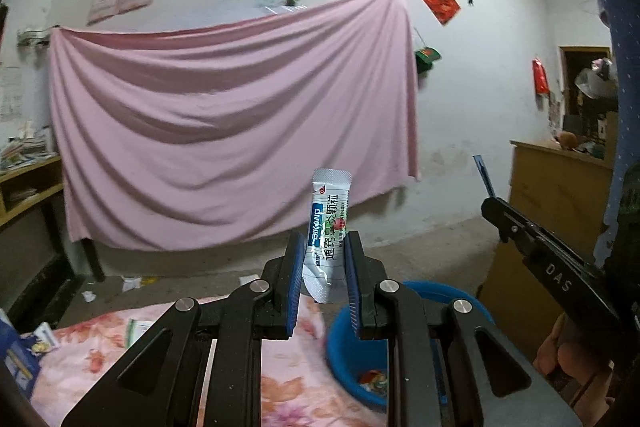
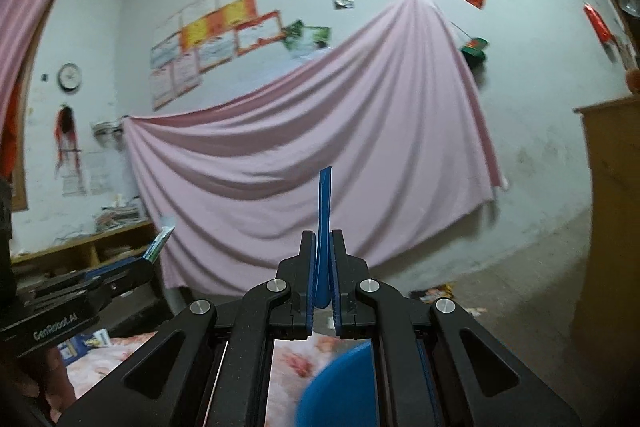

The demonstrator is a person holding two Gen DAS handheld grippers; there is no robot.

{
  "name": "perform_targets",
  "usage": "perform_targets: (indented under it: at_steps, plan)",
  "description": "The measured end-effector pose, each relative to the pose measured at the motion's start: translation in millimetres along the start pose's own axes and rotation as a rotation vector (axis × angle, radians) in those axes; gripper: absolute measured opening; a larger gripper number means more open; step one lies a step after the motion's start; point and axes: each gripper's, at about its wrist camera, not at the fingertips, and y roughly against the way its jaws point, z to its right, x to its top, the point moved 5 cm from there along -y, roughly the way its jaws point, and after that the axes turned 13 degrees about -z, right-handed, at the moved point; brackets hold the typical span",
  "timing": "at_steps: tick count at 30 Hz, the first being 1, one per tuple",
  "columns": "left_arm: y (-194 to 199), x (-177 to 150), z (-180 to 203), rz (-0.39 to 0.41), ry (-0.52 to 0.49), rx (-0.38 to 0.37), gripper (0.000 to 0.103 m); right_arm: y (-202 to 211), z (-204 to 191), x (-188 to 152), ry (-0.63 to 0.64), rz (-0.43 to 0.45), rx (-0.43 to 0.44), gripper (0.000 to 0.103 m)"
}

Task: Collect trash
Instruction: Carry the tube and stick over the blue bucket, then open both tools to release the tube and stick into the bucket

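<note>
Pinching sachet loosely, left gripper risks dropping it beside basin; right gripper clamps blue strip

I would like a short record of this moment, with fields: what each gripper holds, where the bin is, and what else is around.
left gripper: shut on a white sachet, held upright
right gripper: shut on a thin blue strip, pointing up
bin: blue bucket just below and to the right of the left gripper, some trash already inside
surface: floral cloth beside the bucket
background: pink sheet hung on the wall
</note>
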Motion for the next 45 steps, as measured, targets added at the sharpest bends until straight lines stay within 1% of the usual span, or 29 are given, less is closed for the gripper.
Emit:
perform_targets:
  at_steps: [3, 8, 10, 15, 20, 28, 35, 38, 39, 41, 42, 44, 45]
  plan:
    - [-12.9, -1.8, 14.5, -0.029, -0.011, -0.027, 0.017, -1.8, 15.2, -3.4, -0.026, -0.043, -0.03, 0.005]
    - [-39.8, -4.2, 33.5, -0.106, -0.016, -0.063, 0.017, -16.0, 34.1, -16.2, -0.076, -0.15, -0.068, 0.005]
    - [-49.5, -5.8, 39.4, -0.138, -0.013, -0.071, 0.017, -24.9, 40.7, -20.9, -0.098, -0.202, -0.072, 0.005]
    - [-68.7, -9.1, 40.1, -0.207, 0.019, -0.095, 0.017, -35.4, 51.3, -31.7, -0.137, -0.282, -0.059, 0.005]
    - [-80.2, -14.7, 40.4, -0.259, 0.04, -0.117, 0.017, -42.1, 56.9, -38.7, -0.152, -0.335, -0.061, 0.005]
    - [-91.5, -29.4, 43.1, -0.317, 0.047, -0.13, 0.017, -48.9, 61.7, -44.7, -0.169, -0.397, -0.062, 0.006]
    - [-99.9, -35.0, 43.6, -0.365, 0.053, -0.137, 0.018, -50.1, 67.2, -47.0, -0.187, -0.42, -0.065, 0.007]
    - [-100.4, -37.0, 42.7, -0.371, 0.048, -0.132, 0.018, -51.1, 67.3, -46.2, -0.19, -0.426, -0.069, 0.008]
    - [-100.5, -37.8, 42.5, -0.373, 0.046, -0.13, 0.019, -50.8, 67.5, -46.2, -0.191, -0.426, -0.07, 0.01]
    - [-100.1, -38.7, 42.0, -0.375, 0.044, -0.126, 0.019, -51.0, 67.7, -45.7, -0.191, -0.426, -0.074, 0.017]
    - [-99.8, -39.5, 41.5, -0.376, 0.045, -0.125, 0.02, -50.5, 68.0, -45.5, -0.193, -0.423, -0.073, 0.028]
    - [-99.3, -39.5, 40.0, -0.374, 0.05, -0.124, 0.028, -50.2, 68.7, -44.4, -0.196, -0.418, -0.072, 0.03]
    - [-99.2, -39.9, 39.2, -0.372, 0.055, -0.125, 0.03, -50.0, 68.9, -44.0, -0.195, -0.417, -0.074, 0.03]
